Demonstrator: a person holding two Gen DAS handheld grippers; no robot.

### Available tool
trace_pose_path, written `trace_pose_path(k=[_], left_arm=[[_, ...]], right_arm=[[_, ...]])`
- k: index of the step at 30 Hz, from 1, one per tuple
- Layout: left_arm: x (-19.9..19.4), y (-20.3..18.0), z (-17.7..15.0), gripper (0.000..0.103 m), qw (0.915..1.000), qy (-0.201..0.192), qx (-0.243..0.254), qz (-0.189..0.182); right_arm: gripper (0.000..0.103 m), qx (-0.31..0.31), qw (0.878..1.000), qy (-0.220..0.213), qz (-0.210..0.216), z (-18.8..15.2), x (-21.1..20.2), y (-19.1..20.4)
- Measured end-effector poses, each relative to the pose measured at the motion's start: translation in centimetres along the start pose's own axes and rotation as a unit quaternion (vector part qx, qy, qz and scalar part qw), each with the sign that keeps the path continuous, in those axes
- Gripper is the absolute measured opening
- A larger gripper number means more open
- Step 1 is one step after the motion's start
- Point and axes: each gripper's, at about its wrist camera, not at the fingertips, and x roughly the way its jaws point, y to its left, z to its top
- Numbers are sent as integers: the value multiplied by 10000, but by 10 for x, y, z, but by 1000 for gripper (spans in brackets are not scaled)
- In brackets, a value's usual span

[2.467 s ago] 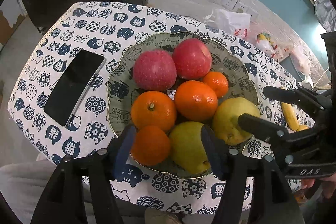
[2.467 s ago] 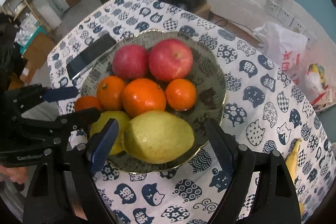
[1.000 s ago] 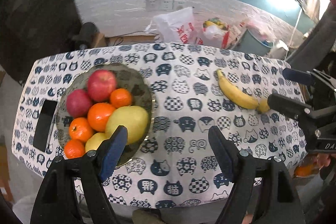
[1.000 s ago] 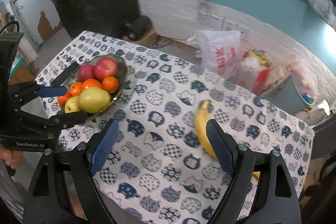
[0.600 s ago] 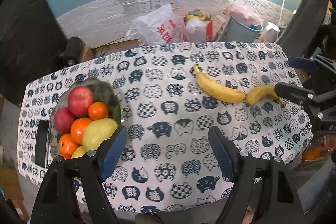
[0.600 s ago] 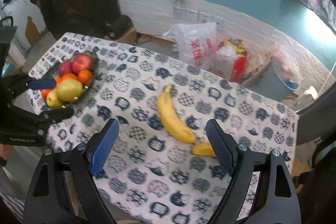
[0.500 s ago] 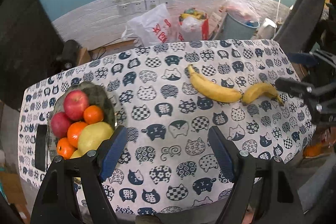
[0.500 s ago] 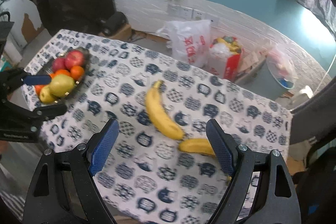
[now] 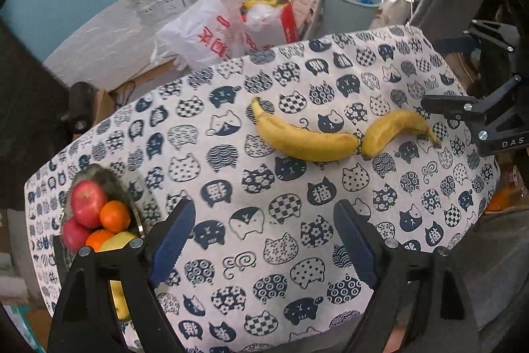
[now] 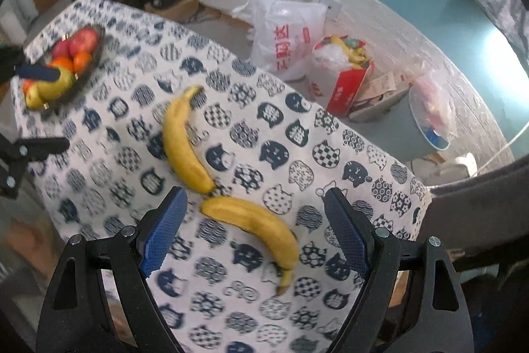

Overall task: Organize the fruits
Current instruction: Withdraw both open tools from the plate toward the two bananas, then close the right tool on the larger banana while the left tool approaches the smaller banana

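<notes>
Two yellow bananas lie end to end on the cat-print tablecloth: a longer one (image 9: 302, 138) (image 10: 183, 143) and a shorter curved one (image 9: 395, 129) (image 10: 256, 229). A bowl (image 9: 127, 197) (image 10: 91, 68) of apples, oranges and pears stands at the table's left end. My left gripper (image 9: 261, 240) is open and empty above the cloth, nearer than the bananas. My right gripper (image 10: 253, 229) is open, its jaws either side of the shorter banana and above it. It also shows in the left wrist view (image 9: 449, 75) at the right edge.
The tablecloth (image 9: 231, 187) covers a small table. Behind the table on the floor stand a white plastic bag (image 10: 287, 38), a red box of rubbish (image 10: 344, 78) and a grey bin (image 10: 426, 121). A dark chair back (image 10: 479, 197) is at the right.
Both grippers have pulled back from the fruit bowl and swung right. The bananas have come into view, and the right gripper now hangs over the shorter one. Both stay open.
</notes>
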Motion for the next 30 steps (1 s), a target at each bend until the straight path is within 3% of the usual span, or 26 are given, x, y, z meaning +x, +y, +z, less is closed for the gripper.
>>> trace_pose_path(k=[7,15,27,30], left_arm=[[37,5,17,87,9996,262,13,-67],[74,10,23,87,9966,517,-458,-445],[102,4,42,87,9916,601,-942,-655],[108,2,45,87,9905,638,-1029,-654]], right_arm=[[84,-404,9980,460,128,-15,49,-4],[84,-730,9937,833,174,-34,85,-5],[83,-934,9905,969,301,-46,111,0],[74,-786,9909,1018,399,-46,118,-5]])
